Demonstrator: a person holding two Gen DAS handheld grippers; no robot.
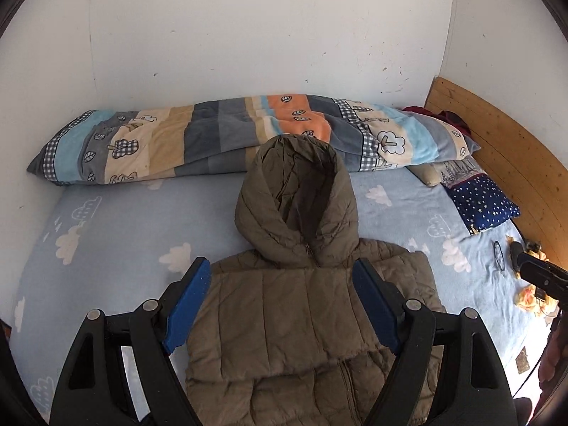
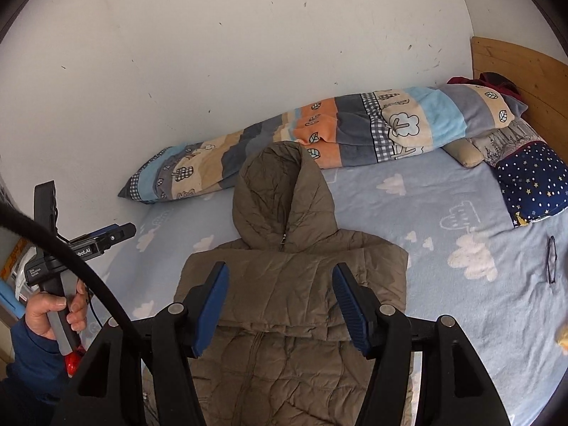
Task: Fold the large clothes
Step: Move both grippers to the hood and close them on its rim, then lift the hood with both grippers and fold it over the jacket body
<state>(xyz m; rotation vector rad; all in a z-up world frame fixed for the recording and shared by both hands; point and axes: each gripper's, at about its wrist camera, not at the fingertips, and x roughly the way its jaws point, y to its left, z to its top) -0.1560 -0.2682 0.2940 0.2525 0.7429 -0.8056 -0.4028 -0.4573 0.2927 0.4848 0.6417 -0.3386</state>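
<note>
The jacket lies on the bed with its sleeves apparently already folded in, so the step in hand looks like the approach for the next fold. Both grippers — left and right — hover with fingers wide and empty. Next comes a grip on the jacket's edge. Its long axis runs toward the wall — hood pointing away, against the quilt.

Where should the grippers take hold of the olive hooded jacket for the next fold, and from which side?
Probably the hood: it juts flat past the folded jacket toward the rolled quilt. Come from above, one open gripper at each hood edge.
</note>
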